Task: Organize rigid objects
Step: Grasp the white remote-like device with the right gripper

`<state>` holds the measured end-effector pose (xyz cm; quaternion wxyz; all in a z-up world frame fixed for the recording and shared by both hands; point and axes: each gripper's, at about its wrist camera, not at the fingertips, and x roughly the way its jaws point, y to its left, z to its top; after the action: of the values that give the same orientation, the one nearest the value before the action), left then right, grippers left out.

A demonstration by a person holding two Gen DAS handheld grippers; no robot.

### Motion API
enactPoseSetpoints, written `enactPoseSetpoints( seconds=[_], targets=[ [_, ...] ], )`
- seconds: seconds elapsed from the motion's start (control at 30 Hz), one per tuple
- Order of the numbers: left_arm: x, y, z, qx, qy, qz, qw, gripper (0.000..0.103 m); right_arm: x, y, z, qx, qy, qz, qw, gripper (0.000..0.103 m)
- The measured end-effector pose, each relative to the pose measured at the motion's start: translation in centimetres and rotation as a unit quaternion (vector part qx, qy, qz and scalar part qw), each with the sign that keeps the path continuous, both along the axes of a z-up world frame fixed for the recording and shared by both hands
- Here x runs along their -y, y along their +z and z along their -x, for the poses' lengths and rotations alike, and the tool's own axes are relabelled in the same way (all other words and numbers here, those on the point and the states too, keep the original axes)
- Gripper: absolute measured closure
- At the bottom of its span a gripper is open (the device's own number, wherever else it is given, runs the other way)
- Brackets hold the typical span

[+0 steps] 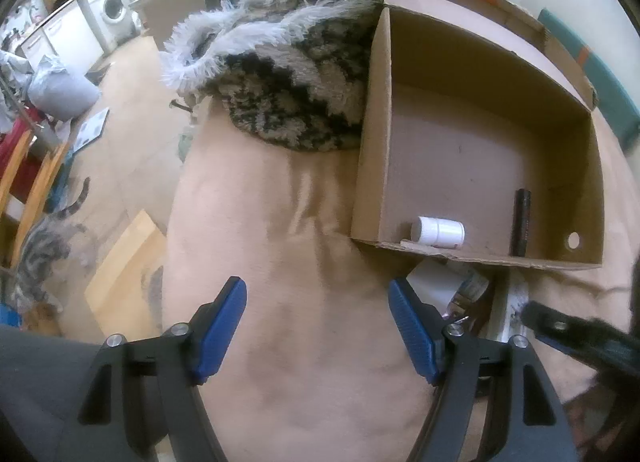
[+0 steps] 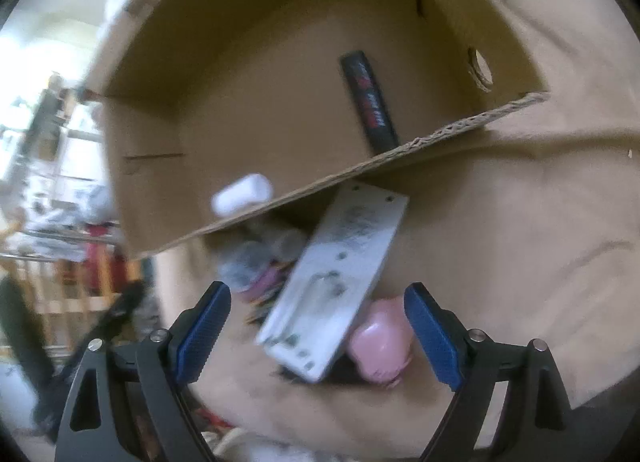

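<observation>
An open cardboard box lies on a beige blanket. Inside it rest a white bottle and a black stick-shaped item; the right wrist view shows the same box, bottle and black item. My left gripper is open over bare blanket, left of the pile in front of the box. My right gripper is open, its blue pads on either side of a white flat board and a pink object, not touching them. A grey object lies beside the board.
A shaggy patterned rug with fringe is heaped left of the box. On the floor at left are a tabby cat, a wooden board and a chair. A washing machine stands far back.
</observation>
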<state>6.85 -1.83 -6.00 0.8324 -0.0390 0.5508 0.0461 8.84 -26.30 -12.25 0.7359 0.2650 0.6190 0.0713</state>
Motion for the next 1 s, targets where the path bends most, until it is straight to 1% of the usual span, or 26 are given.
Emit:
enactPoseSetpoints(
  seconds=[0.13,0.27,0.33,0.37,0.43,0.5,0.6,0.73,0.87,0.97,1.0],
  targets=[
    [-0.2,-0.2,-0.2,-0.004,0.001,0.001,1.0,0.032,-1.8,-1.6,-1.5,-0.009,0.031,0.044,0.998,0.009],
    [-0.8,-0.7,-0.2,-0.009,0.006,0.009,0.9999,0.032,-3.4,-3.1,-2.0,-0.024,0.045,0.073,0.996,0.018],
    [-1.0,-1.1,-0.3,-0.017,0.005,0.023,0.9996,0.032,-4.1,-3.0,-2.1,-0.02,0.056,0.098,0.993,0.033],
    [-1.1,-1.3,-0.3,-0.019,0.005,0.028,0.9994,0.032,-4.3,-2.9,-2.2,-0.018,0.055,0.102,0.993,0.036],
    [-1.2,-1.6,-0.4,-0.024,0.005,0.026,0.9994,0.032,-4.1,-2.8,-2.1,-0.015,0.05,0.097,0.994,0.05],
    [-1.2,-1.8,-0.5,-0.026,0.008,0.023,0.9994,0.032,-3.6,-2.6,-1.9,-0.013,0.045,0.092,0.995,0.056],
    [-1.0,-1.8,-0.6,-0.027,0.005,0.027,0.9993,0.032,-3.4,-1.9,-1.1,-0.007,0.053,0.072,0.996,0.057],
    [-0.7,-1.7,-0.5,-0.023,-0.001,0.019,0.9995,0.032,-3.0,-0.5,0.2,0.014,0.064,0.079,0.995,0.057],
    [-0.7,-2.0,-0.3,-0.027,-0.004,0.025,0.9993,0.032,-2.5,1.3,2.4,0.026,0.062,0.049,0.997,0.057],
    [-0.7,-2.1,-0.4,-0.027,-0.006,0.034,0.9991,0.032,-2.6,3.2,4.1,0.051,0.063,0.031,0.996,0.057],
    [-0.4,-2.0,-0.4,-0.025,-0.011,0.037,0.999,0.032,-2.3,3.6,4.0,0.057,0.059,0.022,0.996,0.057]
  ],
)
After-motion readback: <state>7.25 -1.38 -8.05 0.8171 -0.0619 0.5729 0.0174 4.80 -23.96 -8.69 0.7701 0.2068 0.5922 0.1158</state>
